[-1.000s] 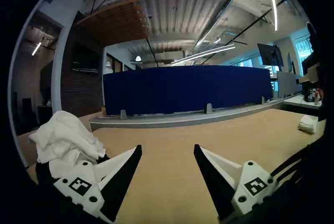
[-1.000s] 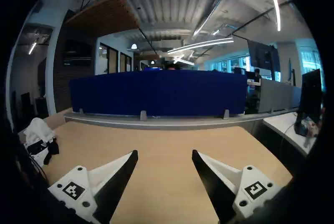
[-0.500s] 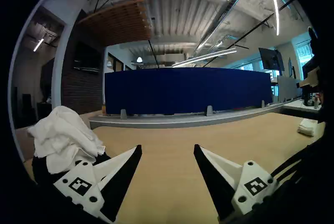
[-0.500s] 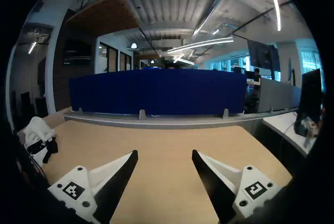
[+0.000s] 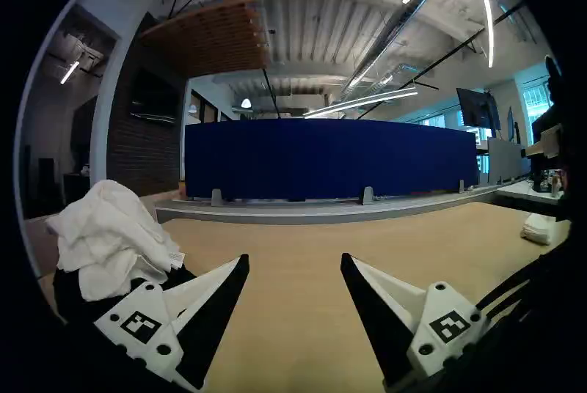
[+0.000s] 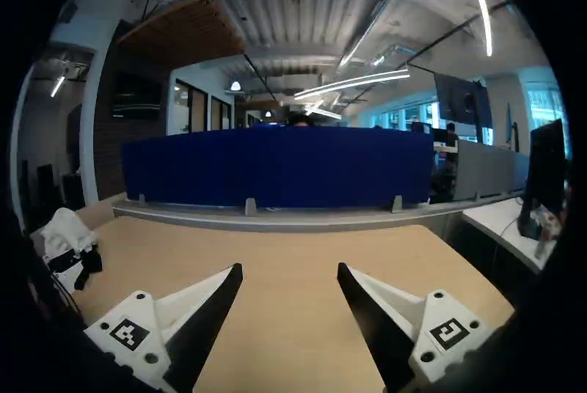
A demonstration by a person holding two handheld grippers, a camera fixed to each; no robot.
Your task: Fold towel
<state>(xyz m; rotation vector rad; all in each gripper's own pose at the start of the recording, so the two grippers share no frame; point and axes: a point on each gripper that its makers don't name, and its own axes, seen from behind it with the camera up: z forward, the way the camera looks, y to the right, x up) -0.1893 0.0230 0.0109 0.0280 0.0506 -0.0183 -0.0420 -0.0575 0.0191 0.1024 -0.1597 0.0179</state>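
Jaws of left gripper (image 5: 295, 261) and right gripper (image 6: 290, 268) wide apart, empty, above table (image 5: 293, 243); crumpled towel (image 5: 110, 243) nearby.

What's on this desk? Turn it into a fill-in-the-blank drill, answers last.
The crumpled towel is ____ in colour.
The left gripper is ____, gripping nothing.
The partition behind the wooden table is ____.
In the right gripper view, the crumpled towel sits toward the ____ side of the picture.
Missing words: white; open; blue; left.
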